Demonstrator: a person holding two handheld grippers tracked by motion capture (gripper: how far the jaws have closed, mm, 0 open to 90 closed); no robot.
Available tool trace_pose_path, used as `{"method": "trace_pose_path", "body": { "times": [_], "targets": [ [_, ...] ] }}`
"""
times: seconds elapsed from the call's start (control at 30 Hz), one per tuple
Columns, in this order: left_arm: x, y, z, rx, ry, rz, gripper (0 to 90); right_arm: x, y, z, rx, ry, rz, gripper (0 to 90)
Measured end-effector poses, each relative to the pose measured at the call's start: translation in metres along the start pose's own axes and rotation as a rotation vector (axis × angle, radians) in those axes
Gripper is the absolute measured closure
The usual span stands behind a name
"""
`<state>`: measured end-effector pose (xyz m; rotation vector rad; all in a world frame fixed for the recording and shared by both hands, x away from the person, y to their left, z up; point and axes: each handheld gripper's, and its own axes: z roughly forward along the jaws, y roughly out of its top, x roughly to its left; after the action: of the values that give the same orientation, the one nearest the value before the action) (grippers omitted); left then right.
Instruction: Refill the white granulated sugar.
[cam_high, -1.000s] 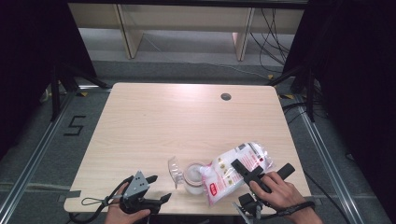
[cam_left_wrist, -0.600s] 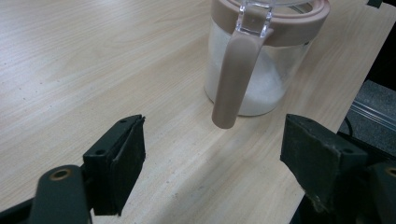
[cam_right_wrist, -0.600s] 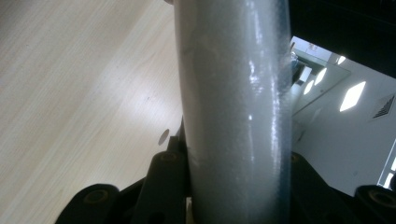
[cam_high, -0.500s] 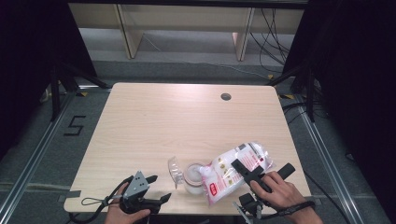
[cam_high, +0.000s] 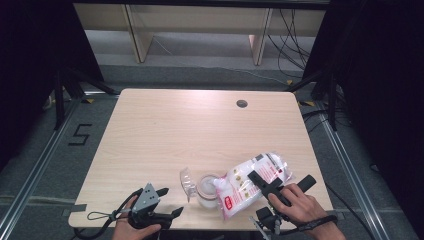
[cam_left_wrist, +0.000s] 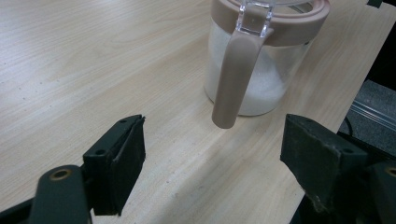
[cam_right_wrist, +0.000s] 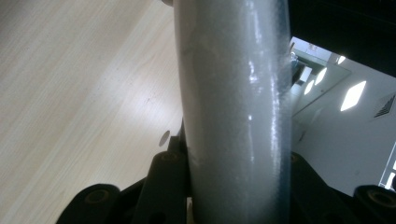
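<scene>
High view: sugar bag (cam_high: 252, 182) is clamped in right gripper (cam_high: 267, 186), tipped over open jar (cam_high: 206, 187), lower centre. Left gripper (cam_high: 167, 202) is held open, empty. Pouring judged underway; steeper tilt needed next.

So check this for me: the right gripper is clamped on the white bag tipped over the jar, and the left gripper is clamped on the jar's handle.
One slip: the left gripper isn't clamped on the handle. The left gripper view shows its jaws wide open, short of it, touching nothing. The right gripper does clamp the white bag over the jar.
</scene>
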<state>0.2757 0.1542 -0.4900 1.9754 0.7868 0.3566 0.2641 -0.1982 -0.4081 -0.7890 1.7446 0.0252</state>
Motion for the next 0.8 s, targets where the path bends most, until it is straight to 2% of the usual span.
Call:
{"method": "trace_pose_path", "body": {
  "times": [0.13, 0.2, 0.23, 0.6, 0.63, 0.67, 0.7, 0.73, 0.8],
  "targets": [
    [-0.0001, -0.0001, 0.0001, 0.002, -0.007, -0.006, 21.5, -0.0006, -0.0002, -0.0004, 0.002, 0.004, -0.002, 75.0],
    [0.0012, 0.0004, 0.0, 0.004, -0.01, 0.017, 21.5, -0.0005, -0.0002, -0.0005, 0.002, 0.002, -0.001, 75.0],
    [0.0013, 0.0004, 0.0002, 0.002, -0.009, 0.018, 21.6, -0.002, -0.0004, 0.0004, -0.011, 0.0, -0.021, 75.0],
    [0.0014, 0.0005, -0.0001, 0.0, -0.006, 0.019, 21.5, -0.0002, -0.0004, -0.0001, -0.005, -0.001, 0.004, 75.1],
    [-0.0001, 0.0, 0.0, 0.0, -0.004, -0.005, 21.5, -0.0017, -0.0003, 0.0006, -0.012, 0.003, -0.013, 75.1],
    [-0.0003, -0.0001, 0.0, 0.0, -0.004, -0.008, 21.5, -0.0014, -0.0003, 0.0006, -0.014, -0.002, -0.012, 75.1],
    [-0.0002, 0.0, 0.0, -0.001, -0.003, -0.005, 21.5, -0.0019, -0.0005, 0.0005, -0.014, -0.002, -0.017, 75.1],
    [0.0014, 0.0005, -0.0002, 0.001, -0.003, 0.022, 21.5, -0.0006, -0.0007, -0.0005, -0.004, 0.0, 0.002, 75.1],
    [0.0012, 0.0005, -0.0001, 0.0, -0.003, 0.019, 21.5, -0.0009, -0.0007, -0.0007, -0.004, -0.003, 0.002, 75.1]
  ]
}}
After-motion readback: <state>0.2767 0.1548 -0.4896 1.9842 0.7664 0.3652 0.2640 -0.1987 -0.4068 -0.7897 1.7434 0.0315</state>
